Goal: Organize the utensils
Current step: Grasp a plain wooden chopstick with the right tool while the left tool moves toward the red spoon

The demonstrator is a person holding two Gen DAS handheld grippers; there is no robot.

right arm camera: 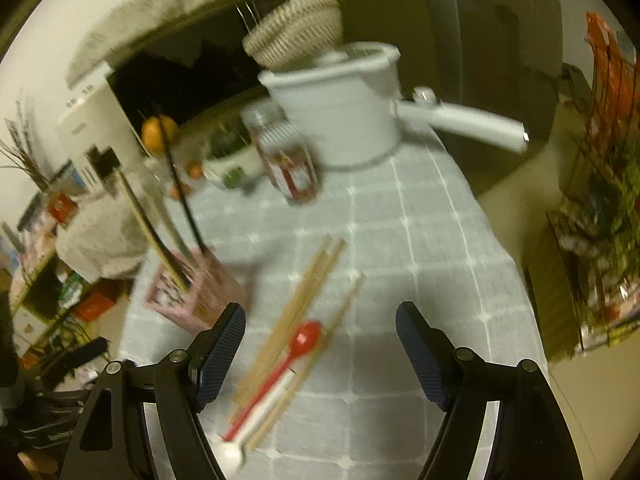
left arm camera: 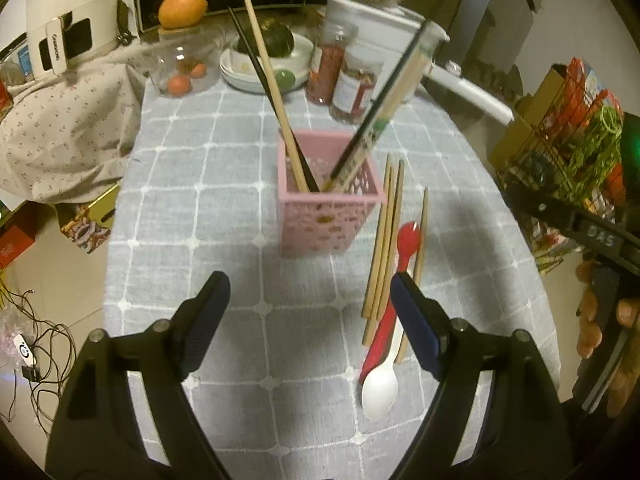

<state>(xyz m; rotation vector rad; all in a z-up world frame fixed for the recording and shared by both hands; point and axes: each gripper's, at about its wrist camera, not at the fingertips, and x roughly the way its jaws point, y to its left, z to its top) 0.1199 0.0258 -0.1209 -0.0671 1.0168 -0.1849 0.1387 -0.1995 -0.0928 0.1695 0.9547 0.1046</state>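
Picking next from the loose wooden chopsticks [left arm camera: 384,240], red plastic spoon [left arm camera: 406,240] and white plastic spoon [left arm camera: 380,390] right of the pink perforated holder [left arm camera: 328,216], both the left gripper [left arm camera: 310,292] and right gripper [right arm camera: 320,324] gape empty; best single out one piece, pinch mid-shaft.

A worktop [left arm camera: 224,216] covered with a grey cloth checked in white lines. Near its middle stands a pink perforated holder [left arm camera: 330,216] with chopsticks leaning out of it. Just beside the holder, wooden chopsticks [left arm camera: 386,236] lie flat on the cloth, with a red spoon [left arm camera: 404,248] and a white spoon [left arm camera: 380,390] among them. Along the far edge stand a glass jar [left arm camera: 180,64] with small oranges inside, stacked white plates [left arm camera: 256,74], two spice jars [left arm camera: 344,76] and a white saucepan [right arm camera: 344,116].
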